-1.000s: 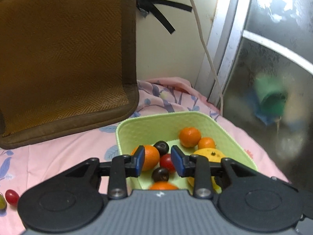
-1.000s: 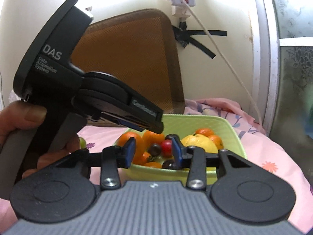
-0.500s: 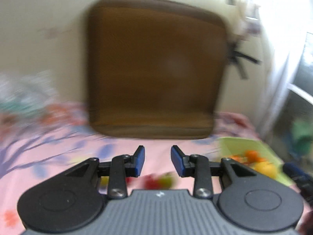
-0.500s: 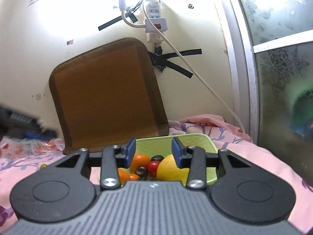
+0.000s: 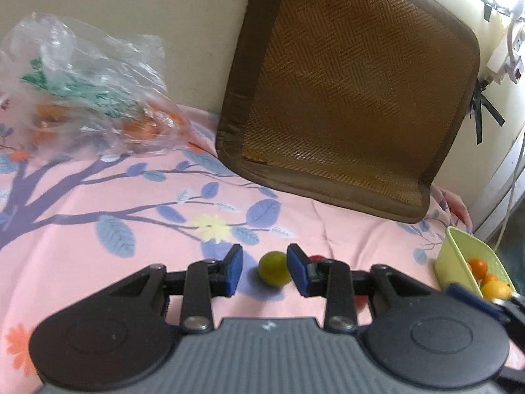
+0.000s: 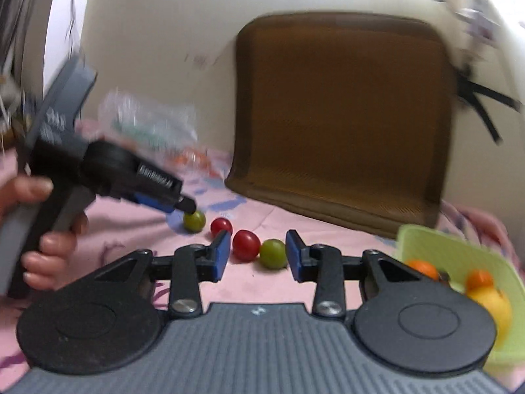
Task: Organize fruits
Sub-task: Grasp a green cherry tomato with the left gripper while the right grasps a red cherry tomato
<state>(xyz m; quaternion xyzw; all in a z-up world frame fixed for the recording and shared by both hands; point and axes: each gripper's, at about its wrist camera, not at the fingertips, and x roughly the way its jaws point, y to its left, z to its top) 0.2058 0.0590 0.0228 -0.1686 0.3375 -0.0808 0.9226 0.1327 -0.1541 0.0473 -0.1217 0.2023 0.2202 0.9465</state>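
Note:
My left gripper (image 5: 264,269) is open, low over the pink bedsheet, with a green fruit (image 5: 274,268) lying between its fingertips; it shows from the side in the right wrist view (image 6: 185,204), its tips at that same green fruit (image 6: 194,221). My right gripper (image 6: 257,256) is open and empty, with a red tomato (image 6: 246,245) and a second green fruit (image 6: 273,253) between its fingers on the sheet. Another red tomato (image 6: 221,226) lies behind. The light green basket (image 6: 439,246) holding oranges and a lemon (image 6: 489,298) sits to the right, and in the left wrist view (image 5: 454,256).
A brown woven cushion (image 5: 347,98) leans against the cream wall at the back. A clear plastic bag (image 5: 88,88) with orange fruit lies at the far left. A power strip and cord (image 5: 505,62) hang on the wall at right.
Both grippers have swung left from over the basket down to the loose fruits on the sheet. The left gripper now brackets a green fruit; the right brackets a tomato and a green fruit.

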